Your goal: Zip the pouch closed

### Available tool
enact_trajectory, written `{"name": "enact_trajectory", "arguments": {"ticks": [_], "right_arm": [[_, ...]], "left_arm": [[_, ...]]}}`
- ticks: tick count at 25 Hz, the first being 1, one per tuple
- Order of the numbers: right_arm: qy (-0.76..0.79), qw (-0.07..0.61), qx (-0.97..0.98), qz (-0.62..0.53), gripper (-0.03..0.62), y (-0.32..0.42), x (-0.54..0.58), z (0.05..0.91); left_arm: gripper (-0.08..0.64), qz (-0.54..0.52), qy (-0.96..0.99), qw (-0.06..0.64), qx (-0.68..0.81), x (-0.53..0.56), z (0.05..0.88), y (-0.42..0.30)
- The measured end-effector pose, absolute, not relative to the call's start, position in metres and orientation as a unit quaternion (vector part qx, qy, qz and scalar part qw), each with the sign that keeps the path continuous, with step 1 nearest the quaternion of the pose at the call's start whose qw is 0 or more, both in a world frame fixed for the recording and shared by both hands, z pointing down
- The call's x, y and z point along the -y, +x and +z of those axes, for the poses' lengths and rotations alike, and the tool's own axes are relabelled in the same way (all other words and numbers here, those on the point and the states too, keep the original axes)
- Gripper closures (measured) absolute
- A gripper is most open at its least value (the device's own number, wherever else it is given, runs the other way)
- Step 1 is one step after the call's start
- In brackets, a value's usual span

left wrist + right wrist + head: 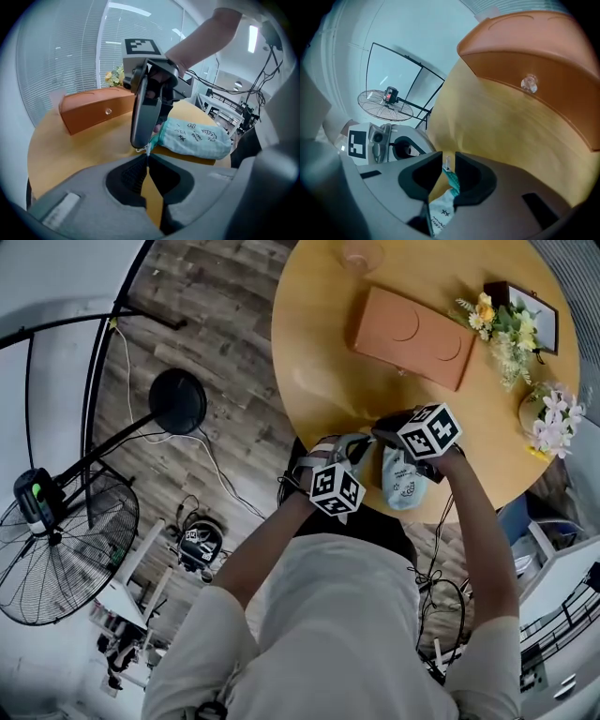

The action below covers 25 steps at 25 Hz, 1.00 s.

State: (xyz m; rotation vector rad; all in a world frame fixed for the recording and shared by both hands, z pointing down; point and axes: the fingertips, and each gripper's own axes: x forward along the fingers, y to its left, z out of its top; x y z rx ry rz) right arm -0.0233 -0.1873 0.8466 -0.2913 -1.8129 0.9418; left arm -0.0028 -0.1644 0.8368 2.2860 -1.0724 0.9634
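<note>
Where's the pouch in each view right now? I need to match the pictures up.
Head view: pouch lies right of centre, at the near edge of the table.
Left gripper view: pouch lies right of centre, on the tabletop.
Right gripper view: pouch is at bottom centre, between the jaws of the right gripper.
Shared landmark: the orange box.

Round wooden table (pixel 319 362). Orange box (pixel 412 337) near far edge, glass (pixel 362 254) at far edge beyond it. Flower bunch (pixel 502 329), dark frame (pixel 539 315) at right edge; pink flowers (pixel 553 418) nearer along same edge. Fan (pixel 61 559) on floor, left.
</note>
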Motion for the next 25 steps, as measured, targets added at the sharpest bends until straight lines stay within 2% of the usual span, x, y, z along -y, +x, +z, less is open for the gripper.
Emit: {"name": "enact_trajectory", "arguments": {"ticks": [6, 8, 10, 25], "right_arm": [[-0.149, 0.528, 0.734, 0.401, 0.524, -0.026, 0.18, 0.852], [-0.154, 0.533, 0.729, 0.401, 0.575, -0.025, 0.179, 0.852], [-0.153, 0.537, 0.726, 0.401, 0.584, -0.025, 0.179, 0.852], [-0.123, 0.522, 0.734, 0.418, 0.584, -0.019, 0.197, 0.831]], "left_arm": [[0.531, 0.36, 0.829, 0.189, 0.385, 0.164, 0.831, -0.002], [0.531, 0.36, 0.828, 0.187, 0.387, 0.165, 0.83, -0.003], [0.532, 0.357, 0.828, 0.189, 0.388, 0.165, 0.829, -0.003], [0.541, 0.328, 0.842, 0.208, 0.375, 0.173, 0.802, 0.003]]}}
